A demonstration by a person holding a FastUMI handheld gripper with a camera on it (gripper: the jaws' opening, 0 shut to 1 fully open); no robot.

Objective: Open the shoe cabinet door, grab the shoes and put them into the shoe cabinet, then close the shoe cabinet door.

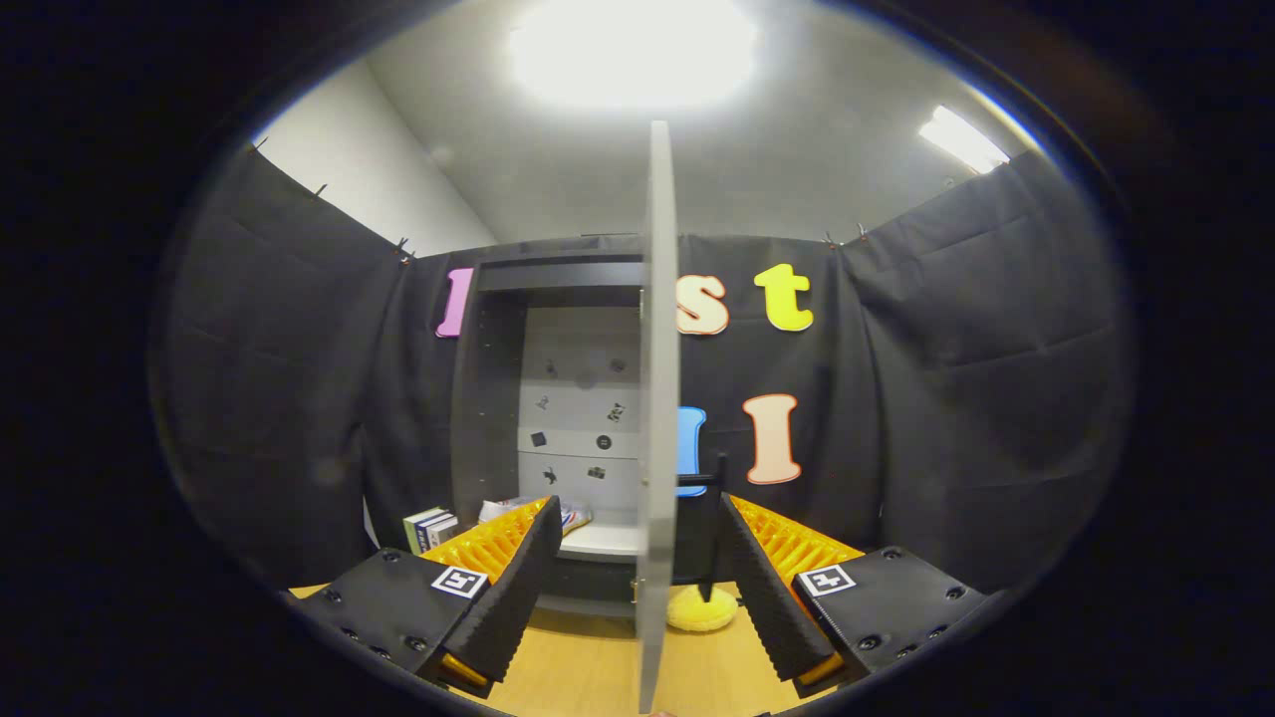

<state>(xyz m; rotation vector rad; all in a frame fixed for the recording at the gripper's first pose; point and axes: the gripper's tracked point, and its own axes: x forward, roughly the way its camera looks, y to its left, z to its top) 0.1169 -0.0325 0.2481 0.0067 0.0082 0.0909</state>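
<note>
The shoe cabinet stands ahead against the booth wall, dark-framed with a pale back panel. Its door is swung open and I see it edge-on, a thin pale slab running between my fingers. My gripper is open, with a finger on either side of the door and neither touching it. A black handle sticks out from the door's right face, close to the right fingertip. A yellow fluffy shoe lies on the wooden table at the foot of the door. Something colourful rests on the cabinet's white shelf, partly hidden by the left finger.
A small stack of books stands on the table just left of the cabinet, beyond the left finger. Black cloth walls close the booth on both sides and behind.
</note>
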